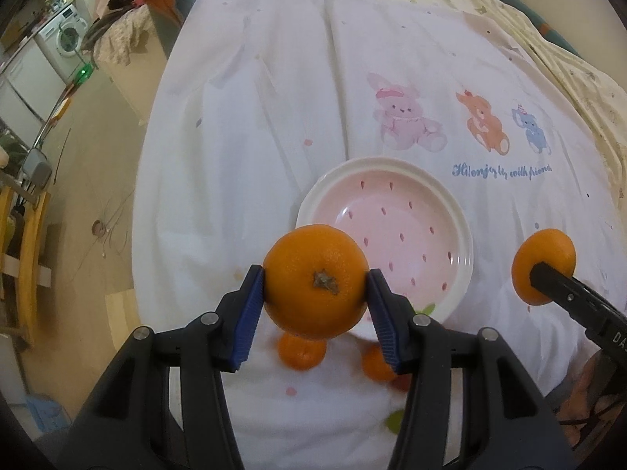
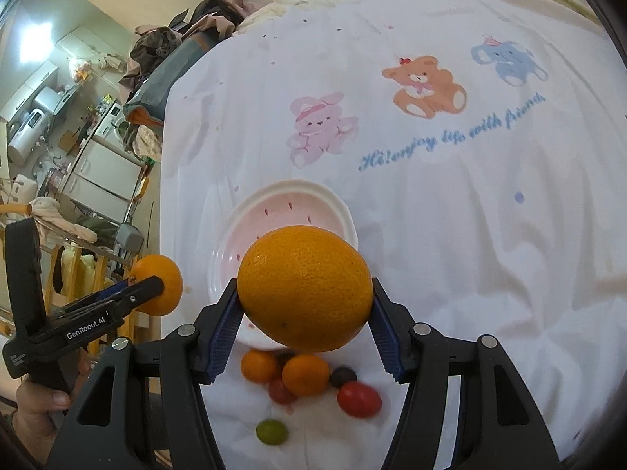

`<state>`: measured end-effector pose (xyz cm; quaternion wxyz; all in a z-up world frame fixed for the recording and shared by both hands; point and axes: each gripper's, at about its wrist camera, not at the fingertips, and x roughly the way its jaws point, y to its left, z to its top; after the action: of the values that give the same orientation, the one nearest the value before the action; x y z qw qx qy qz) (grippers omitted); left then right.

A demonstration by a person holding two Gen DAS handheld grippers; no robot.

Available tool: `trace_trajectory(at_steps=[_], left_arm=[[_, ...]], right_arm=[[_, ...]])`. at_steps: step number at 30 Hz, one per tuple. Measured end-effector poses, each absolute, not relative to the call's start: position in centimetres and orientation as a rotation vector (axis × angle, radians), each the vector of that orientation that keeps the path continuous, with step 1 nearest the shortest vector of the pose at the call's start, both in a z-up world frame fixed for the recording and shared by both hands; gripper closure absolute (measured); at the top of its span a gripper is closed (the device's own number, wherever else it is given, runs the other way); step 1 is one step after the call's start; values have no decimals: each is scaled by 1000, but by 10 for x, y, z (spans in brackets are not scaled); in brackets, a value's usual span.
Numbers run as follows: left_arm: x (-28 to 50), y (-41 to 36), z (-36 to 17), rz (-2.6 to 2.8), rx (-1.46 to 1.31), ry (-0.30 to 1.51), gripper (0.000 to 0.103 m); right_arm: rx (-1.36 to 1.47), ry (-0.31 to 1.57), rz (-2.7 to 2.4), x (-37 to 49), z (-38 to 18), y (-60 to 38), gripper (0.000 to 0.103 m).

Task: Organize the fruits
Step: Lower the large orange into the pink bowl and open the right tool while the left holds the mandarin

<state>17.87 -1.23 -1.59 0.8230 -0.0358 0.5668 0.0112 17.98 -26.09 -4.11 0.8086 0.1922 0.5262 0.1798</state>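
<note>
Left tool [image 1: 315,286]: blue ribbed pads clamped on a mandarin [image 1: 315,282], stem end facing the camera, held up over the near rim of the bowl.
Right tool [image 2: 305,305]: blue ribbed pads clamped on a larger orange [image 2: 305,288] with pebbled skin, held above the bowl's near edge.
Bowl [image 1: 450,203]: round and shallow, white rim, glossy pink inside with small dark-pink drop marks; it sits on the bed sheet and holds no fruit.
Loose fruit, right wrist view: two small mandarins [image 2: 286,370] touching each other just nearer than the bowl, a red cherry tomato [image 2: 358,399], a smaller red one [image 2: 280,391], a dark round one [image 2: 343,376] and a green one [image 2: 271,432] near them.
Loose fruit, left wrist view: only two small mandarins show below the held one; the rest is hidden behind the tool.
Cross views: each camera catches the other tool from the side with its fruit; the right wrist view also shows the person's left hand [image 2: 37,415] on the grip.
Bed sheet [image 1: 294,98]: white, wrinkled cloth printed with a pink rabbit, an orange bear, a blue elephant and blue script.
Edges: the sheet falls off at the left to bare floor [image 1: 98,180]; broad open cloth lies beyond and right of the bowl.
</note>
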Motion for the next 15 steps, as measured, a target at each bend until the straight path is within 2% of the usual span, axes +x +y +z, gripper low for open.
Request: trace_trajectory(at_steps=[15], left_arm=[[201, 1, -40, 35, -120, 1224, 55]], right_arm=[[306, 1224, 437, 251, -84, -214, 39]])
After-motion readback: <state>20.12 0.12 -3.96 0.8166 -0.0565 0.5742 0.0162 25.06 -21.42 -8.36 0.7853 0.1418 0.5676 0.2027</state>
